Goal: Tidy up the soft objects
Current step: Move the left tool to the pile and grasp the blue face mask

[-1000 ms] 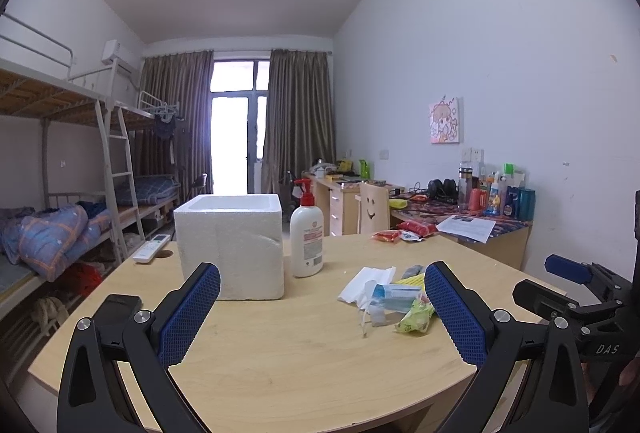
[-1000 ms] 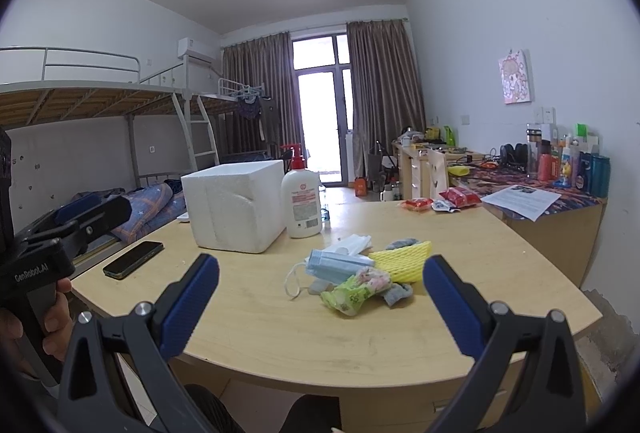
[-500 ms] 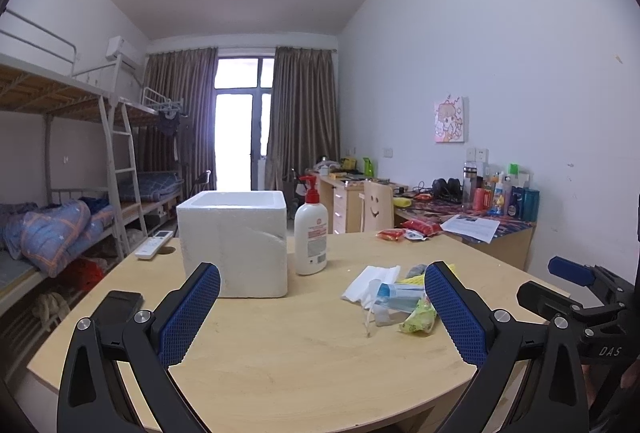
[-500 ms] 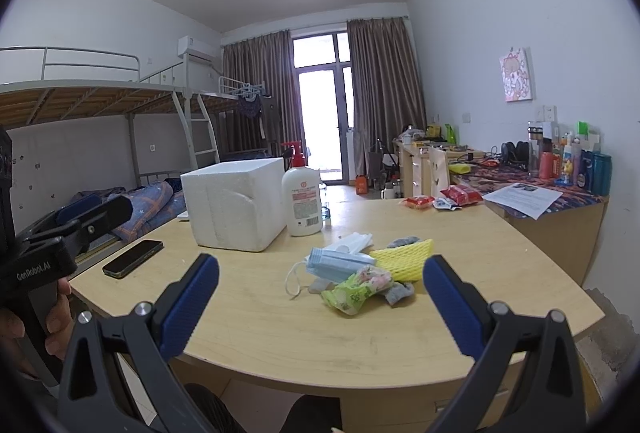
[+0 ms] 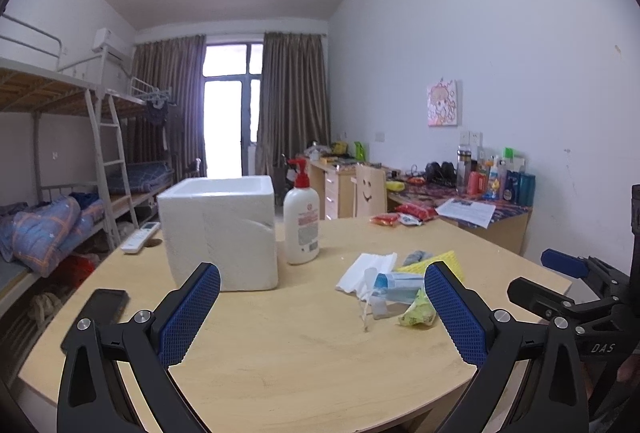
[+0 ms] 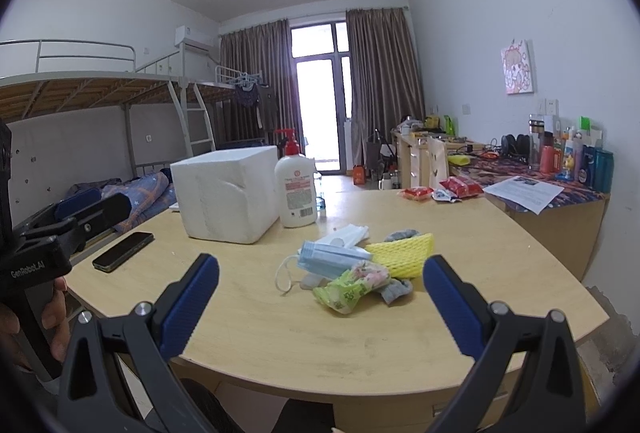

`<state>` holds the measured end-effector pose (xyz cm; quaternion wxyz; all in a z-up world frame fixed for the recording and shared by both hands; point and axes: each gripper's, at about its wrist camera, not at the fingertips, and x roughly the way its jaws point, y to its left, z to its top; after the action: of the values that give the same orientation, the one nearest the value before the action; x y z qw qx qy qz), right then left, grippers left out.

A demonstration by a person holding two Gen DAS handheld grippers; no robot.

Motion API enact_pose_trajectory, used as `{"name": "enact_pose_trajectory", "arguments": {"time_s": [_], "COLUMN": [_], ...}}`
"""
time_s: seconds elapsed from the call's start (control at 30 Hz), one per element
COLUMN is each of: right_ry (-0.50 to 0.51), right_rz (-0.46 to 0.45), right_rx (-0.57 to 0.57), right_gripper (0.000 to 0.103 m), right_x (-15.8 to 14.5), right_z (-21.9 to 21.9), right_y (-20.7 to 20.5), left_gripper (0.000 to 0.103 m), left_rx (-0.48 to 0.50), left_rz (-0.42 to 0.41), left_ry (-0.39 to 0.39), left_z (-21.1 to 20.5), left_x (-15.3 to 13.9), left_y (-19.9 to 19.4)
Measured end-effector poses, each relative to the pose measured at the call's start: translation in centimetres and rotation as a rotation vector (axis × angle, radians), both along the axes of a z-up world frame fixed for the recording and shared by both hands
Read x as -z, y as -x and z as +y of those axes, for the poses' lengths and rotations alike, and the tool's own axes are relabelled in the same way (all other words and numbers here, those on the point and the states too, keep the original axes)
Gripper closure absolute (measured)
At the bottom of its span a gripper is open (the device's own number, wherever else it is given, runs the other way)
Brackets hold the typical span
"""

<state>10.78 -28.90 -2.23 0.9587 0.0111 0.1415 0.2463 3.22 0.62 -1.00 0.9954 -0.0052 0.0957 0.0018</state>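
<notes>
A pile of soft things lies on the round wooden table (image 6: 360,349): a blue face mask (image 6: 328,255), a white mask (image 6: 352,233), a yellow foam net (image 6: 404,253), a green floral pouch (image 6: 352,283) and grey socks (image 6: 396,289). The pile also shows in the left wrist view (image 5: 400,283). A white foam box (image 5: 220,233) stands open-topped to its left. My left gripper (image 5: 320,313) is open and empty above the table's near edge. My right gripper (image 6: 320,301) is open and empty, just short of the pile.
A lotion pump bottle (image 6: 296,189) stands beside the box. A black phone (image 6: 122,251) lies at the table's left edge. Red snack packets (image 6: 440,189) sit at the far side. A remote (image 5: 140,237) lies behind the box. Bunk beds left, cluttered desk right.
Both grippers stay open. The left view has shifted slightly, with the table sitting a little lower in frame. The right view is almost unchanged.
</notes>
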Motion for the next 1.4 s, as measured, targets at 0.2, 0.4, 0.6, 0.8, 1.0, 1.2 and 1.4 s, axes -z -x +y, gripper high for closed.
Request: {"name": "enact_pose_trajectory", "arguments": {"time_s": [0.2, 0.4, 0.6, 0.8, 1.0, 1.2, 1.4], "right_ry": [0.006, 0.015, 0.013, 0.009, 0.024, 0.043, 0.042], "right_rz": [0.038, 0.082, 0.113, 0.162, 0.191, 0.217, 0.236], "right_rx": [0.009, 0.017, 0.017, 0.011, -0.002, 0.016, 0.025], "right_gripper": [0.000, 0.000, 0.000, 0.000, 0.000, 0.000, 0.000], "right_x": [1.0, 1.9, 2.5, 3.3, 4.2, 4.9, 5.3], "right_z": [-0.3, -0.4, -0.5, -0.4, 0.2, 0.2, 0.2], "right_y": [-2.1, -4.1, -5.6, -7.1, -7.9, -8.5, -8.9], "left_gripper": [0.001, 0.001, 0.001, 0.001, 0.001, 0.004, 0.022], "left_rx": [0.040, 0.121, 0.192, 0.297, 0.433, 0.542, 0.608], "left_rz": [0.051, 0.117, 0.171, 0.240, 0.300, 0.378, 0.488], "left_ry": [-0.010, -0.011, -0.054, -0.089, -0.148, -0.170, -0.103], "left_z": [-0.4, -0.8, -1.9, -3.0, -4.0, -5.0, -4.9], "left_x": [0.8, 1.4, 1.9, 2.7, 3.4, 5.2, 6.9], "left_y": [-2.7, -5.9, -9.2, -12.5, -15.6, -18.5, -21.7]}}
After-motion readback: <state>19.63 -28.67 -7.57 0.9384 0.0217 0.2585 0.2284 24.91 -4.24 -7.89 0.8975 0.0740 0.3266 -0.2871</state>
